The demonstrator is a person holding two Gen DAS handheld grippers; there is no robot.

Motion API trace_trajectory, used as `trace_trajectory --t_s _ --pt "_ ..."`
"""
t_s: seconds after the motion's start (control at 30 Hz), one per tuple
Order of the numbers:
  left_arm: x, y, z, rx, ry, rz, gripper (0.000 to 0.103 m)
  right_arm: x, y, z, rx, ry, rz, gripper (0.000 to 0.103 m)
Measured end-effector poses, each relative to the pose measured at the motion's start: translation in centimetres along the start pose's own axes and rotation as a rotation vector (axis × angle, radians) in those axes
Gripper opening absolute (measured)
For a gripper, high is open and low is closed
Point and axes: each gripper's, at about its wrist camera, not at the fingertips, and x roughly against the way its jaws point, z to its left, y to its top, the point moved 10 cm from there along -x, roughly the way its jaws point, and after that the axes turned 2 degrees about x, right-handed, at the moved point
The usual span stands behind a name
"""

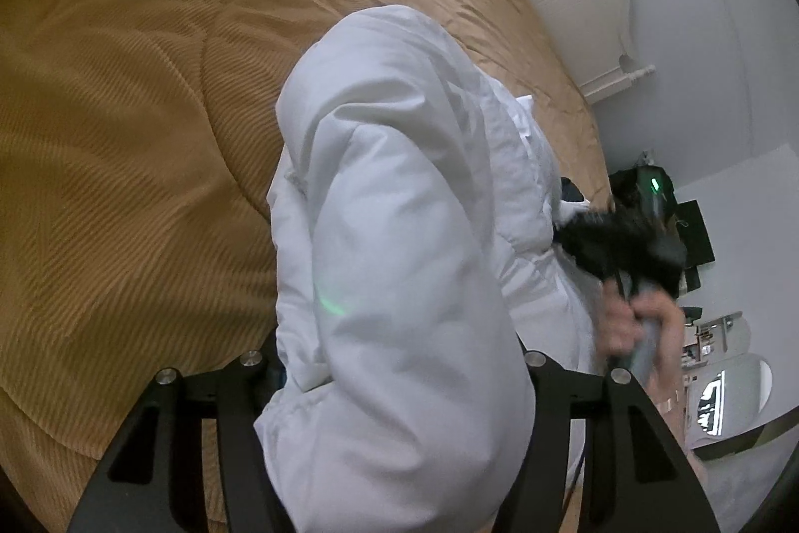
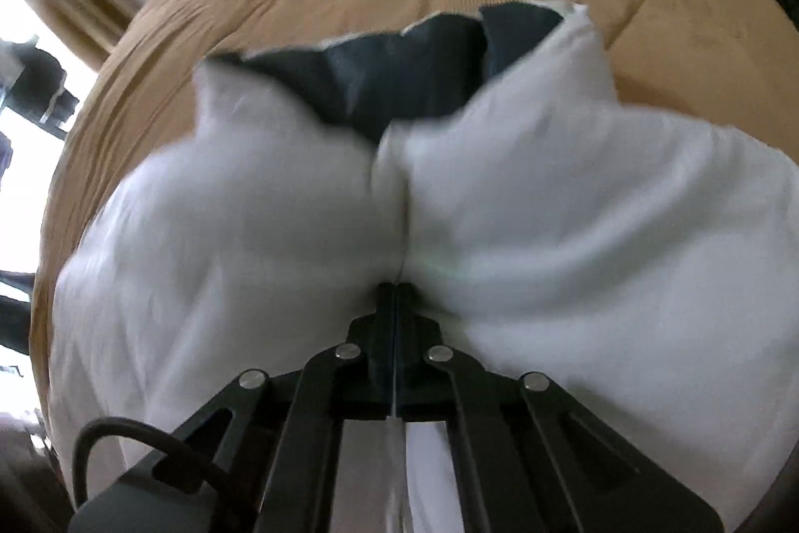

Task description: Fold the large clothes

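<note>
the bed (image 1: 125,108), under its tan ribbed cover, filled most of both views, and the white padded jacket (image 1: 399,208) lay on it in a puffy heap on the side nearest me. i judged the jacket light for its bulk, soft all through, with a smooth shell that would slide and billow rather than hold a crease. a dark lining (image 2: 399,73) showed at its far edge in the right wrist view, where the front gaped open. the stuffing looked springy, so i reckoned any fold would want pressing flat.

my left tool (image 1: 399,383) stood half spread, with a thick roll of the jacket filling the gap between the fingers; the pads themselves were hidden, so i could not tell whether they pressed on it. my right tool (image 2: 396,288) was pressed together, its tips sunk into a crease of white fabric and pinching it (that view was blurred).

for a hold i would have chosen seams, hem or collar edge, where the cloth is doubled and thin, not the fat quilted panels, which i expected to squirm out.
</note>
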Motion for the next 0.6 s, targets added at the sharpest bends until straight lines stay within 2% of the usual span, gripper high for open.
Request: trace_trajectory --t_s 0.1,0.17,0.27,0.37,0.53,0.6 --pt "0.1 0.0 -0.2 -0.014 0.004 -0.003 0.056 -1.4 2.4 -0.1 -0.008 -0.022 0.001 0.000" --pt "0.1 0.0 -0.2 -0.012 0.010 -0.002 0.056 -1.7 2.9 -0.4 -0.051 -0.003 0.018 0.000" --pt "0.2 -0.2 0.1 -0.004 0.012 0.006 0.056 -0.8 2.4 -0.4 -0.048 -0.007 0.036 0.000" --pt "0.3 -0.3 0.0 -0.009 0.013 0.009 0.056 1.7 -1.5 0.4 -0.016 0.049 0.073 0.000" --pt "0.7 -0.6 -0.5 -0.031 0.024 0.003 0.056 6.0 -10.9 1.1 0.106 0.016 0.089 0.000" --pt "0.7 -0.7 -0.5 -0.032 0.025 0.002 0.056 8.1 -14.7 1.1 0.111 0.034 0.109 0.000"
